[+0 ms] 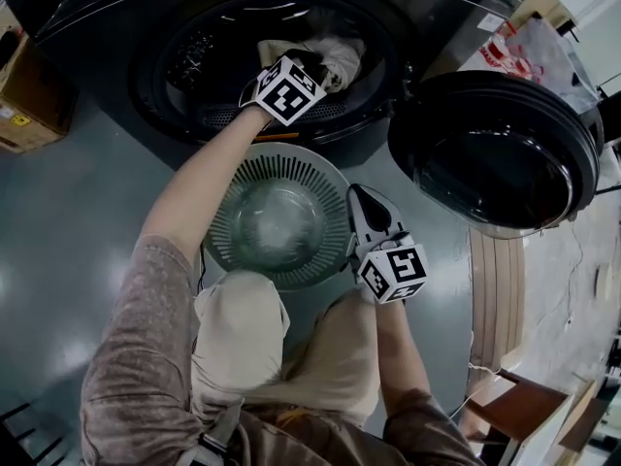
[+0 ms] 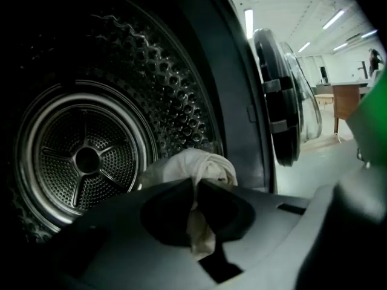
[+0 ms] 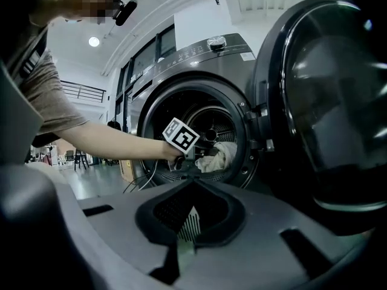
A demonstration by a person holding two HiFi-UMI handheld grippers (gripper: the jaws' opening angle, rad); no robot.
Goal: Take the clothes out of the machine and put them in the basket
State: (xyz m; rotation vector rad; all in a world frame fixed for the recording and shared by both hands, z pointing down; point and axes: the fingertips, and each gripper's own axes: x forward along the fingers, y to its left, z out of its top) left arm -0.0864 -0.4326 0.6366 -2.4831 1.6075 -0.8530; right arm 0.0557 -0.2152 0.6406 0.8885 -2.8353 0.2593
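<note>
The step in hand is the pick from the drum (image 2: pixel 87 159); the left gripper (image 2: pixel 196 183) has its jaws closed on a fold of the pale cloth garment (image 2: pixel 193 165), which lies at the mouth of the washing machine (image 1: pixel 388 115), partly inside; the slatted laundry basket (image 1: pixel 320 183) on the floor just in front looks empty; next, I judge, the garment must be drawn out over the rim and released above the basket without snagging; the left arm reaches forward into the opening, gripper tilted slightly down; the right gripper (image 1: pixel 357 194) hangs beside the basket, jaws together on nothing, near the open door (image 1: pixel 495 153).
</note>
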